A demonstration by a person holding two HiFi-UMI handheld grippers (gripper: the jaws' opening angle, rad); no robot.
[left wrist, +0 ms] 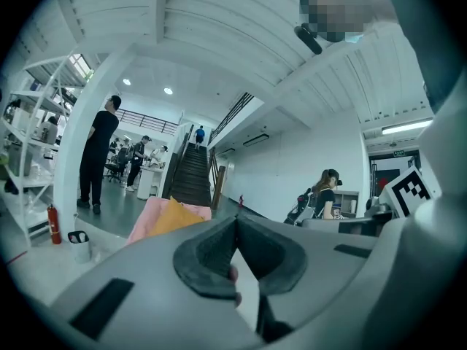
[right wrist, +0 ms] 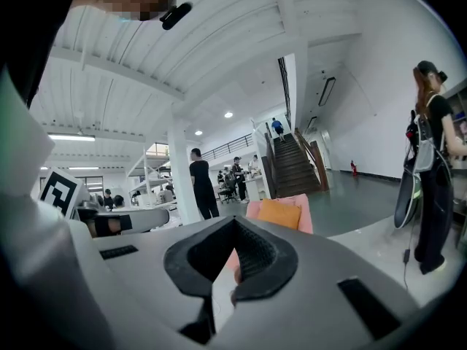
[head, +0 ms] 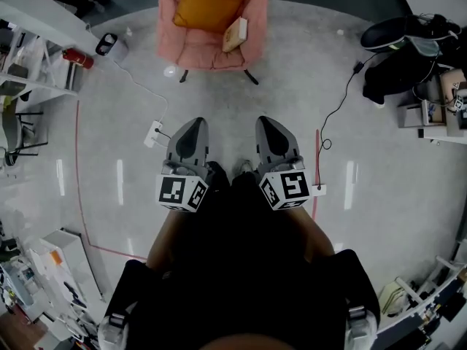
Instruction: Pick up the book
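Holding both tools level ahead of the body, we stand on the grey floor (head: 379, 166) facing a pink armchair (head: 191, 48). The left gripper (head: 195, 122) and the right gripper (head: 268, 121) sit side by side, near each other but apart, each with its marker cube toward us.

In the left gripper view, the left gripper (left wrist: 235, 223) has its jaws brought together at the tips, with nothing between the pads. In the right gripper view, the right gripper (right wrist: 233, 228) is likewise closed and empty.

The book (head: 235, 34) lies on the armchair, at the right side of the seat as the head view shows it, just beside the orange cushion (head: 210, 2). It is well apart from both grippers. Both gripper views show the armchair (left wrist: 148, 221) (right wrist: 253, 210) and cushion (left wrist: 175, 217) (right wrist: 279, 214) ahead; we cannot make out the book there.

A white power strip (head: 154, 133) with its cable lies on the floor left of the left gripper. A red fire extinguisher (head: 77, 58) stands by the shelving (head: 33, 20) at far left.
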